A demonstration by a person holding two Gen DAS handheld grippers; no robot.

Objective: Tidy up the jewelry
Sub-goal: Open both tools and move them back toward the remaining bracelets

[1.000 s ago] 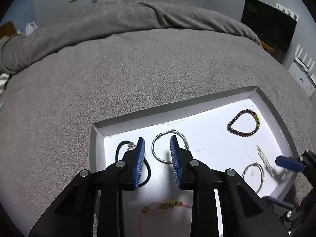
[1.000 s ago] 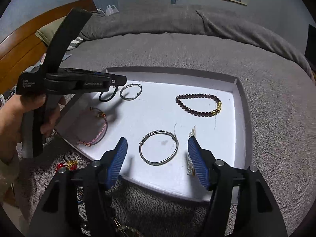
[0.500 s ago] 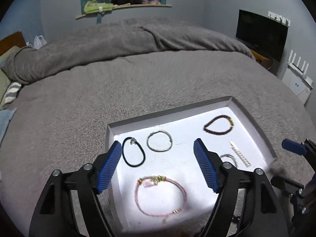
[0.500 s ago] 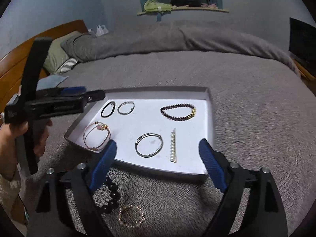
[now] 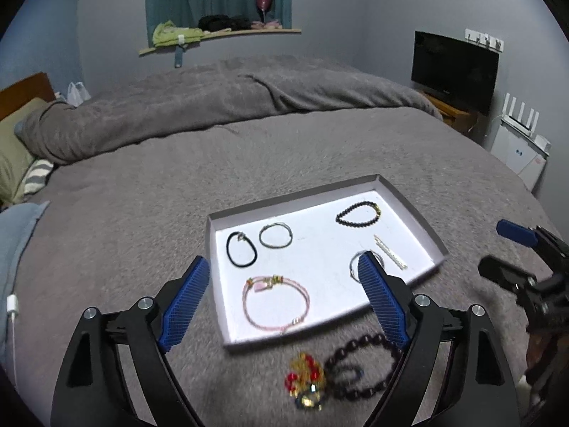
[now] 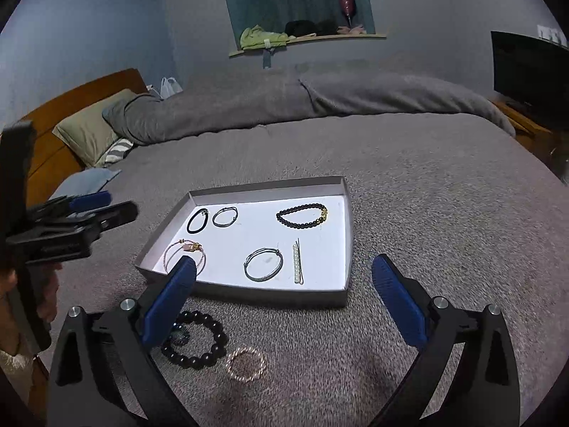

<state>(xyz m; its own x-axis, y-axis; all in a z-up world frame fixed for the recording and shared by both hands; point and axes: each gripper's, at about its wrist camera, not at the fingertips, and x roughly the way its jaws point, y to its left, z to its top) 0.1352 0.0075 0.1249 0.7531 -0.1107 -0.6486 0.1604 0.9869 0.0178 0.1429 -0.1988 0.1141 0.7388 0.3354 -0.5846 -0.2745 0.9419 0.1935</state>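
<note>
I held both grippers wide open and empty over the bed (image 6: 409, 178), drawn back from the tray (image 6: 249, 293) on the grey cover.

What mattered was the loose jewelry outside the tray, off its near edge. In my right view the big dark bead bracelet (image 6: 195, 338) lay flat on the cover just below the tray's near-left corner, partly behind the left finger of my right gripper (image 6: 284, 299). The small gold bead ring (image 6: 246, 363) lay just right of it, touching or nearly so; I could not tell which. In my left view the same dark bracelet (image 5: 362, 364) sat below the tray's near edge (image 5: 320, 323), under the right finger of my left gripper (image 5: 284, 302), with a red-and-gold piece (image 5: 306, 377) just left of it, blurred.

I judged either hand could reach; the gold ring sat nearer my right jaws' centre line, the red piece nearer my left's. These are closed loops, with no long axis to line up on.

Inside the tray were a black band (image 6: 196, 220), a thin bangle (image 6: 224, 216), a dark bead strand (image 6: 302, 215), a pink cord bracelet (image 5: 275, 302), a silver bangle (image 6: 263, 264) and a pearl clip (image 6: 297, 263). Open floor remained in the middle and at the near-right corner.

The low wall would call for a lift over the near edge.
</note>
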